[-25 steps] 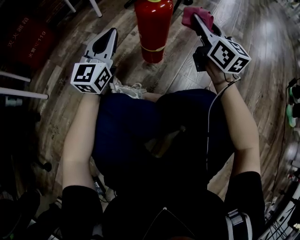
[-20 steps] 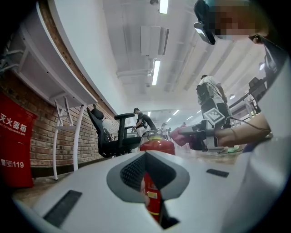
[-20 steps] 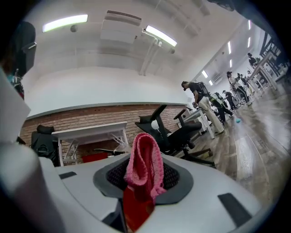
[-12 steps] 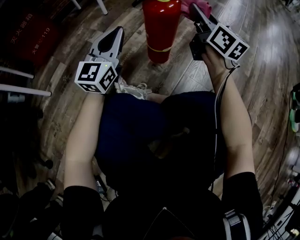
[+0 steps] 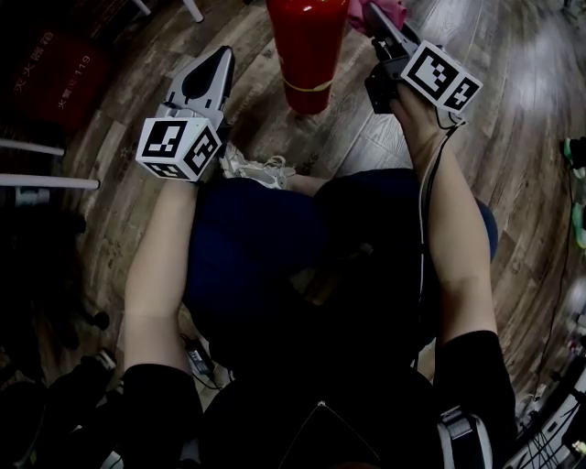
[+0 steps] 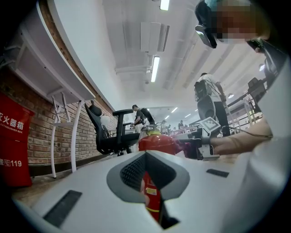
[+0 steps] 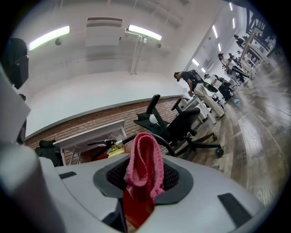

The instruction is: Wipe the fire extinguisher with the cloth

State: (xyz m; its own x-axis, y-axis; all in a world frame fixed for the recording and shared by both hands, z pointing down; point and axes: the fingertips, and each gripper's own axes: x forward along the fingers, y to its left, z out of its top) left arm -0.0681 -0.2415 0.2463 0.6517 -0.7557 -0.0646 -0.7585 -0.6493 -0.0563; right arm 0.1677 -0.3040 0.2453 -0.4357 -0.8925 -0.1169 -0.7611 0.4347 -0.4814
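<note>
Floor [image 5: 366,137]: cloth [image 7: 144,164] in right hand-held gripper [image 5: 377,20], beside extinguisher [image 5: 307,46]

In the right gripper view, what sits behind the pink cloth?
The red fire extinguisher: its body shows below the cloth clamped in the right gripper, and its black handle shows to the left. The cloth covers the contact spot, so touching cannot be confirmed.

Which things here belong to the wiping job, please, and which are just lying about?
Job: extinguisher, cloth, right gripper clamping the cloth.
Lying about: chair, red box, desk.
</note>
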